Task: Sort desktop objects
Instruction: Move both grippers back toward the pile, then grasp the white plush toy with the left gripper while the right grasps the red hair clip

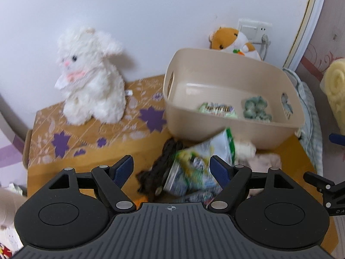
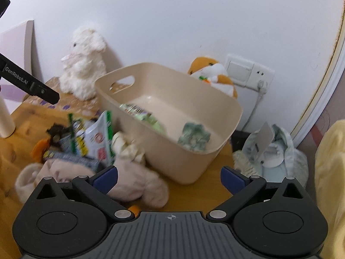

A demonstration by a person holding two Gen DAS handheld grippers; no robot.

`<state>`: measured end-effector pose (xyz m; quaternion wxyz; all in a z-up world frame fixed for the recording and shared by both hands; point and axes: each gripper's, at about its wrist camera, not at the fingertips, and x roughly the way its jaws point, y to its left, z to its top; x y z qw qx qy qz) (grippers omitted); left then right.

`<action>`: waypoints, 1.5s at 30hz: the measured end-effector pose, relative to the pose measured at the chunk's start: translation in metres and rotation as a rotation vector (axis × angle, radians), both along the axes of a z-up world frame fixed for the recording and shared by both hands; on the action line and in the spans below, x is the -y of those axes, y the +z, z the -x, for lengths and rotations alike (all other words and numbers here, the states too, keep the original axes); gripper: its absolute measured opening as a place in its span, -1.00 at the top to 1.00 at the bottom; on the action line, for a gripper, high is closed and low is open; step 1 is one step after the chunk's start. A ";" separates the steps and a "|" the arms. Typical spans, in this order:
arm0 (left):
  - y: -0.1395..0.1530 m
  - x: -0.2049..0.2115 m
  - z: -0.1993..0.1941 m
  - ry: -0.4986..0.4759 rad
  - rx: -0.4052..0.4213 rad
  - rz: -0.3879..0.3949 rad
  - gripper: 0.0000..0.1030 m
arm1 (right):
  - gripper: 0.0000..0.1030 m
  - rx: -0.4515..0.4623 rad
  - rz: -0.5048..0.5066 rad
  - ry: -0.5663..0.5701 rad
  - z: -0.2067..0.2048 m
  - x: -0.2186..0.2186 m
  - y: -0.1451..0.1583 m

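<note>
Both tools spread wide w/ nothing gripped, left tool (image 1: 171, 168) over snack packets (image 1: 194, 168) in the desk (image 2: 189, 194) clutter, right tool (image 2: 169, 178) near beige bin (image 2: 172, 151) at desk's back edge, green scrunchie (image 2: 194, 137) inside

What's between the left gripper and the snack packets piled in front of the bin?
Nothing visible. The left gripper is open, and the snack packets lie directly ahead between its fingers, with a dark scrunchie beside them. The beige bin stands just beyond the pile.
</note>
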<state>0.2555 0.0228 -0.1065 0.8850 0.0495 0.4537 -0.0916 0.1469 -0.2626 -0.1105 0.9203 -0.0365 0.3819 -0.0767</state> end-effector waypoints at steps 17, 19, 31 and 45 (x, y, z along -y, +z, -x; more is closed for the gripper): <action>-0.047 -0.017 0.069 -0.103 -0.155 -0.021 -0.54 | -0.96 -0.110 0.079 0.133 0.048 -0.050 -0.047; -0.052 -0.016 0.074 -0.108 -0.170 -0.019 -0.54 | -0.84 -0.124 0.127 0.185 0.053 -0.057 -0.055; -0.080 -0.007 0.083 -0.118 -0.244 -0.035 -0.54 | -0.78 -0.179 0.184 0.345 0.061 -0.079 -0.083; -0.116 0.000 0.064 -0.034 -0.338 0.021 -0.54 | -0.30 -0.240 0.170 0.394 0.041 -0.080 -0.103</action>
